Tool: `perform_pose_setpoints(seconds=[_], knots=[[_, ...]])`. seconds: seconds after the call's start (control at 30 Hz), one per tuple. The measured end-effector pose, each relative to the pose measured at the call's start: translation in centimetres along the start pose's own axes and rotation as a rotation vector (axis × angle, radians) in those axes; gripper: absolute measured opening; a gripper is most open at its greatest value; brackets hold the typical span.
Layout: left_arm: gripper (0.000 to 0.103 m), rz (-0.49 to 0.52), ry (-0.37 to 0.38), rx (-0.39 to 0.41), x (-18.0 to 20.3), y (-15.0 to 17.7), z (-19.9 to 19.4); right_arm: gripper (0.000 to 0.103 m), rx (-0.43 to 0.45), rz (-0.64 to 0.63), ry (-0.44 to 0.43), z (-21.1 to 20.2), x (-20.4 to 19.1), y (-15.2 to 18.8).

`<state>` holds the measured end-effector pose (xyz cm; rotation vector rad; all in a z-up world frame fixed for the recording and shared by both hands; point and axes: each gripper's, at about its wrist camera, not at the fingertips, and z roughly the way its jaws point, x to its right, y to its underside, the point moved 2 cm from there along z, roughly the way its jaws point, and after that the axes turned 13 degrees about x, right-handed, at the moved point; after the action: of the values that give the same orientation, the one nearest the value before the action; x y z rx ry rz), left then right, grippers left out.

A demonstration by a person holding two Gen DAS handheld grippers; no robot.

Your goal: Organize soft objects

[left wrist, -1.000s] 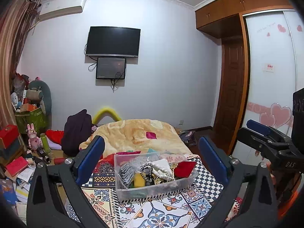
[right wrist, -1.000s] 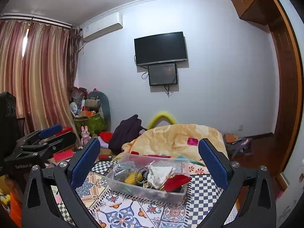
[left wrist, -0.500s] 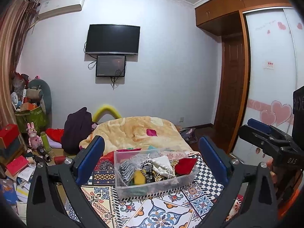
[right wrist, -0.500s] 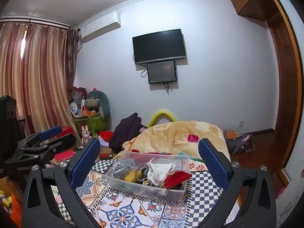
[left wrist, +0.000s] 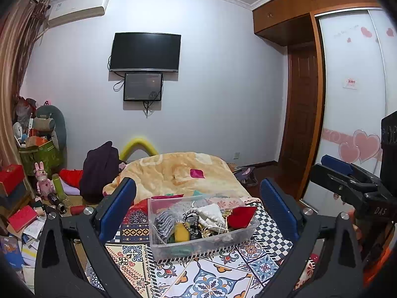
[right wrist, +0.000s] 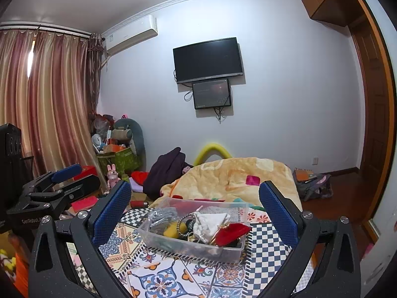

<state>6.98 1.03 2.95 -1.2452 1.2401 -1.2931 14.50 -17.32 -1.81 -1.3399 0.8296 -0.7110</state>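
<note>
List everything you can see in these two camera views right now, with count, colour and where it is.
clear bin: one, transparent, on the patterned cloth, centre
red pouch: one, red, in the bin's right end
white cloth: one, white, mid-bin
yellow item: one, yellow, bin front
patterned cloth: one, multicolour tiles, under the bin
blanket: one, peach, behind the bin
TV: one, black, on the wall
left gripper: one, black with blue pads, open
right gripper: one, same colours, open
</note>
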Motion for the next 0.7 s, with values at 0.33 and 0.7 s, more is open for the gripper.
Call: perform_pose_setpoints(seconds=[0.33,0.7], knots=[[0.103,-0.003,0.005,-0.009,0.12,-0.1,-0.02,0.103,-0.003,0.011,-0.001,-0.02,-0.01,-0.02],[0.103,-0.01,0.032,-0.017,0.32,-0.2,-0.15,0.103,0.01,0.002,0.007,-0.12,-0.07,-0.22]])
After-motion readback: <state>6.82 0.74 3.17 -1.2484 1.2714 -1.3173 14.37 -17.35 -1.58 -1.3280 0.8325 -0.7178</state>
